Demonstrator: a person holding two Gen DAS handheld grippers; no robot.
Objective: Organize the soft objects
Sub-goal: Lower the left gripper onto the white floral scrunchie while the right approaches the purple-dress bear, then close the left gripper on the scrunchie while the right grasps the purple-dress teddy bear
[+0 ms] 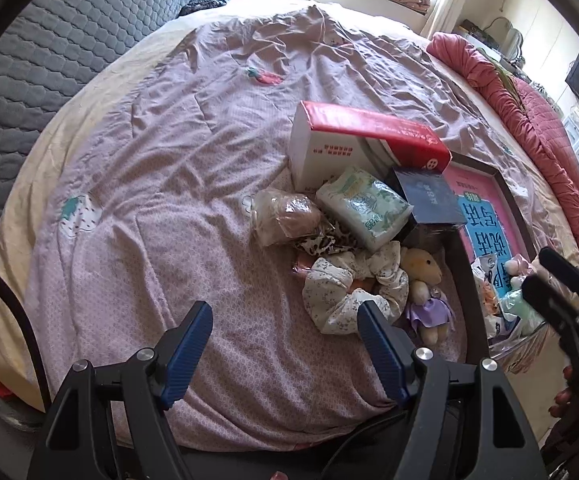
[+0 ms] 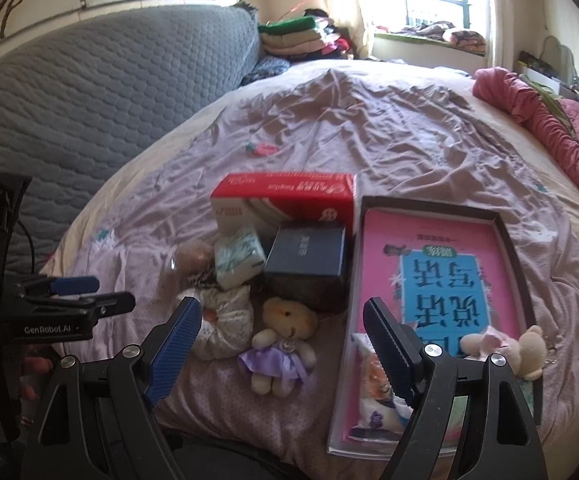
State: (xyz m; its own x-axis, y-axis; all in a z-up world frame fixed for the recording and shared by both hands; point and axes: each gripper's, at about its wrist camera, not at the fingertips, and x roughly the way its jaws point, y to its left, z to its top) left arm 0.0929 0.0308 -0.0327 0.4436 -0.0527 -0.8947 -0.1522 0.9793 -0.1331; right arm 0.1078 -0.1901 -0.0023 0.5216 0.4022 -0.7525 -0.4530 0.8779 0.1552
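Plush bear (image 2: 285,350) wears purple dress

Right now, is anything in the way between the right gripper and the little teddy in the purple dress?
Nothing visible blocks it. The right gripper is open, and the teddy lies on the bedspread just ahead, between its fingers in the right wrist view. The floral scrunchie lies on the teddy's left and the tray on its right.

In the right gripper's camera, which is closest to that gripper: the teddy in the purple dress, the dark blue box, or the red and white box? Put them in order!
From the right gripper:
1. Teddy in the purple dress, just ahead between the fingers.
2. Dark blue box, behind the teddy.
3. Red and white box, farthest back, behind the blue box.
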